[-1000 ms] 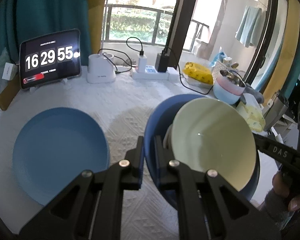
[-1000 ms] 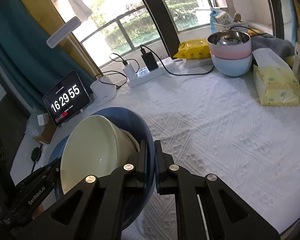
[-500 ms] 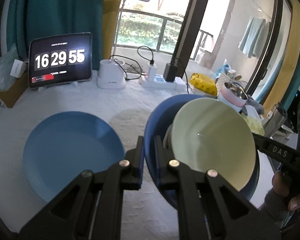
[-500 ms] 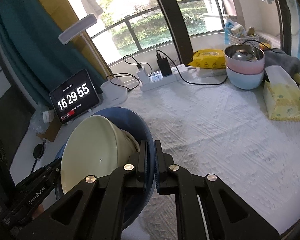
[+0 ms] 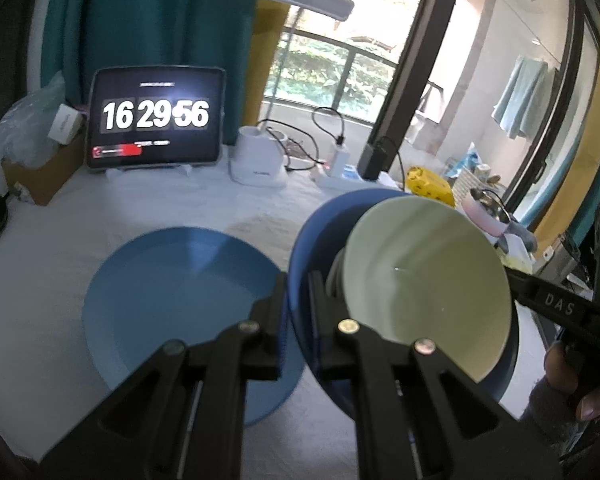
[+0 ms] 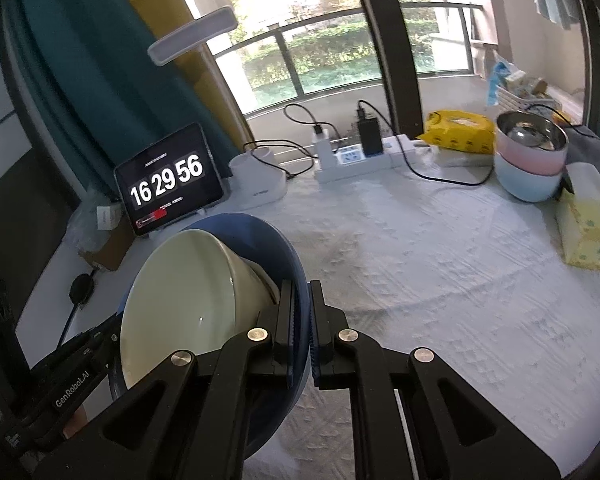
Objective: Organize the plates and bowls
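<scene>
1. Blue bowl [image 5: 316, 240] held off the counter [image 6: 440, 260], tipped on edge, rim seen nearly side-on in both wrist views.
2. Inside it a cream bowl [image 5: 428, 280], tilted likewise; mouth facing right in the left wrist view, left in the right wrist view.
3. Left tongs [image 5: 298, 292] closed tight on the blue bowl's rim, one finger outside the wall, one inside.
4. Right tongs [image 6: 302, 316] clamped narrow on the opposite rim of the same blue bowl, rim running straight between the pads.
5. Both bowls thus hanging between the two tongs, cream bowl just beside each inner finger.
6. Flat blue plate [image 5: 172, 300] lying on the counter, left of and below the left tongs, apart from the lifted bowls.
7. Pink and pale-blue stacked bowls [image 6: 530, 160] upright at the counter's far right, near a yellow tissue pack [image 6: 588, 236].
8. Tablet clock [image 6: 168, 180] standing at the back, beside a white lamp base [image 6: 260, 184].
</scene>
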`<action>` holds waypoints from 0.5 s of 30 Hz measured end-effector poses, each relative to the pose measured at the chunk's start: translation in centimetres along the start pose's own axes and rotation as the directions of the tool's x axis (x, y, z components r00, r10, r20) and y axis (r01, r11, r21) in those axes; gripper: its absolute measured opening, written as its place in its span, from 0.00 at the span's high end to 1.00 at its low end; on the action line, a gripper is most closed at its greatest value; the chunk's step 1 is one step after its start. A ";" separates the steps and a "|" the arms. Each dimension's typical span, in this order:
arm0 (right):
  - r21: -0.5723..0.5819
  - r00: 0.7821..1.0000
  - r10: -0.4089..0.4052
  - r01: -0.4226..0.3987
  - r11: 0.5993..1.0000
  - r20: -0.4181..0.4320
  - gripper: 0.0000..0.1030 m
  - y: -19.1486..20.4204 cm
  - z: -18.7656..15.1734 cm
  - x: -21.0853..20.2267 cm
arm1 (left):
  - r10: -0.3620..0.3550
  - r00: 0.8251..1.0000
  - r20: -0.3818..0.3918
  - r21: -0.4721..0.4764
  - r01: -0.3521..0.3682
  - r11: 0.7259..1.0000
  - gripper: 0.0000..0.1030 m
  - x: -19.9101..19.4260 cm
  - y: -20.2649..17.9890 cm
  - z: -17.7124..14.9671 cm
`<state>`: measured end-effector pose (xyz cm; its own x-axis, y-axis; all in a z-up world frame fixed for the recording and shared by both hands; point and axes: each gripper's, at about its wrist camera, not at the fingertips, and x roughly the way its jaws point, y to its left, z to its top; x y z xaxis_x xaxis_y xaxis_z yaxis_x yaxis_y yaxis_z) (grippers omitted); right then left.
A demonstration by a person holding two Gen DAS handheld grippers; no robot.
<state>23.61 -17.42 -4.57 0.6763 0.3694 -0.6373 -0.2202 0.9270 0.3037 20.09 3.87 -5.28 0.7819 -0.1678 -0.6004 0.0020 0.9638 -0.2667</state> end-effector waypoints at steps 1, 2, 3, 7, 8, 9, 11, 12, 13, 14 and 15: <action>-0.007 1.000 0.003 -0.003 1.000 -0.005 0.91 0.4 0.1 0.3 | 0.004 1.000 0.001 -0.006 -0.004 1.000 0.93 0.0 0.5 0.0; -0.012 1.000 0.006 -0.006 1.000 -0.008 0.91 0.8 0.1 0.5 | 0.008 1.000 0.002 -0.010 -0.008 1.000 0.93 -0.1 0.7 0.1; -0.017 1.000 0.010 -0.011 1.000 -0.012 0.91 1.2 0.1 0.8 | 0.013 1.000 0.004 -0.015 -0.013 1.000 0.93 -0.1 1.1 0.1; -0.035 0.999 0.028 -0.029 0.999 -0.025 0.91 2.5 0.4 1.9 | 0.037 0.999 0.005 -0.038 -0.037 0.999 0.93 -0.4 2.6 0.3; -0.042 0.999 0.037 -0.038 0.998 -0.030 0.91 3.0 0.5 2.2 | 0.045 0.999 0.008 -0.042 -0.045 0.998 0.93 -0.5 2.9 0.3; -0.047 0.999 0.042 -0.044 0.998 -0.034 0.91 3.4 0.5 2.5 | 0.052 0.999 0.011 -0.047 -0.052 0.998 0.93 -0.6 3.2 0.3; -0.058 0.998 0.052 -0.054 0.997 -0.042 0.91 4.1 0.7 3.2 | 0.063 0.998 0.014 -0.059 -0.062 0.996 0.93 -0.8 3.9 0.4; -0.062 0.997 0.055 -0.058 0.996 -0.045 0.91 4.3 0.7 3.4 | 0.069 0.998 0.014 -0.065 -0.068 0.996 0.93 -0.8 4.3 0.4; -0.066 0.997 0.060 -0.063 0.996 -0.050 0.91 4.7 0.8 3.7 | 0.075 0.997 0.013 -0.071 -0.074 0.995 0.93 -0.8 4.7 0.4; -0.070 0.997 0.064 -0.067 0.995 -0.054 0.91 5.0 0.8 4.0 | 0.081 0.997 0.012 -0.077 -0.080 0.994 0.93 -0.8 5.0 0.5; -0.074 0.996 0.068 -0.073 0.995 -0.059 0.91 5.3 0.8 4.4 | 0.088 0.996 0.012 -0.083 -0.087 0.993 0.93 -0.8 5.4 0.5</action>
<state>25.98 -10.95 -5.14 0.6171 0.4352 -0.6556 -0.3202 0.8999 0.2960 19.75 9.34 -5.87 0.7867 -0.0795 -0.6123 -0.1177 0.9542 -0.2751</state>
